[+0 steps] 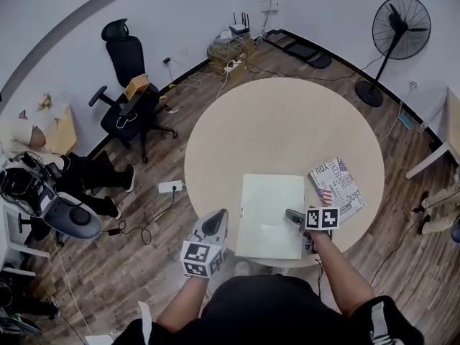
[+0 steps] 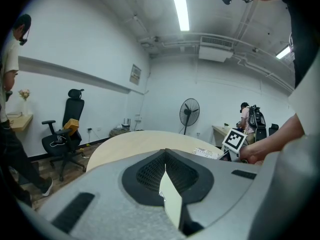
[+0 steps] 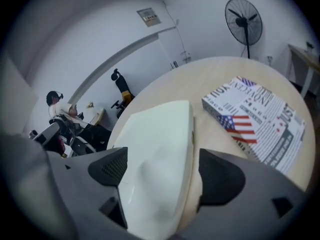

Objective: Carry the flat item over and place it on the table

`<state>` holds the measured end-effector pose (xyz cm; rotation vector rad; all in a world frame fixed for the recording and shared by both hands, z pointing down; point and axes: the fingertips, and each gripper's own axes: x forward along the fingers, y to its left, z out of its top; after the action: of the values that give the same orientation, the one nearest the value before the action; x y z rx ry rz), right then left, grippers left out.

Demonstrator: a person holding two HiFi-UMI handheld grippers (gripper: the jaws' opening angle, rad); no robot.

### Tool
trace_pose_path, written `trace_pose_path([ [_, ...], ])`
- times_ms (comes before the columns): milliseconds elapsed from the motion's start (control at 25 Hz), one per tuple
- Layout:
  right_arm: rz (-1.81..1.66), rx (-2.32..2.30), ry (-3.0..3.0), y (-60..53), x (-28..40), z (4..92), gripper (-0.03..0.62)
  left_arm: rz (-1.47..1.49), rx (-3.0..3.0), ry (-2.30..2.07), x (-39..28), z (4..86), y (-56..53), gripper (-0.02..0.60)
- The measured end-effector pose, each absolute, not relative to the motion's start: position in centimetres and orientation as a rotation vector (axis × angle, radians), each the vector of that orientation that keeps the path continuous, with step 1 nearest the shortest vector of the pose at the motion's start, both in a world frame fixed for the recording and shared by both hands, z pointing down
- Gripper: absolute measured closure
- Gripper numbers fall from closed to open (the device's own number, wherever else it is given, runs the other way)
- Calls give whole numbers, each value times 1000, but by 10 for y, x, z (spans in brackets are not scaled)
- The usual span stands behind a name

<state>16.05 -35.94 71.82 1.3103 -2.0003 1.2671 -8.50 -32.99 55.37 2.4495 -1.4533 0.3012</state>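
Note:
The flat item (image 1: 269, 218), a pale cream pad, lies on the round wooden table (image 1: 280, 121) near its front edge. My left gripper (image 1: 214, 225) is at the item's left edge. In the left gripper view that gripper (image 2: 165, 176) is shut on the thin pale edge of the flat item (image 2: 172, 201). My right gripper (image 1: 293, 216) is at the item's right side. In the right gripper view its jaws (image 3: 162, 174) stand wide apart, and the flat item (image 3: 160, 134) lies between them untouched by the pads.
A box printed with a flag and lettering (image 1: 338, 187) lies just right of the item, also seen in the right gripper view (image 3: 257, 119). Beyond the table stand a black office chair (image 1: 129, 99) and a floor fan (image 1: 399, 31). A power strip (image 1: 171, 187) lies on the floor.

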Motion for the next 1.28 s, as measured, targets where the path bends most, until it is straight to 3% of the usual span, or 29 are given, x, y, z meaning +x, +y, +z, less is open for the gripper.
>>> trace_pose_path([
  [200,990,1360,-2183,-370,153,643,180,280,2466,-1437,-87,547,-337,575],
  [280,862,1402,-2256,-373,153,611,280,278,2469,-1446,-90,543,-340,575],
  [400,677,1487,-2338,-377,154,561,378,258,2483,-1448,-89,534,-346,575],
  [600,352,1593,-2430,-373,150,491,443,238,2538,-1423,-79,517,-348,575],
  [880,154,1668,-2483,-359,150,443,591,200,2583,-1424,-74,496,-350,575],
  [1280,9,1681,-2487,-353,149,422,597,144,2579,-1445,-67,485,-349,575],
])
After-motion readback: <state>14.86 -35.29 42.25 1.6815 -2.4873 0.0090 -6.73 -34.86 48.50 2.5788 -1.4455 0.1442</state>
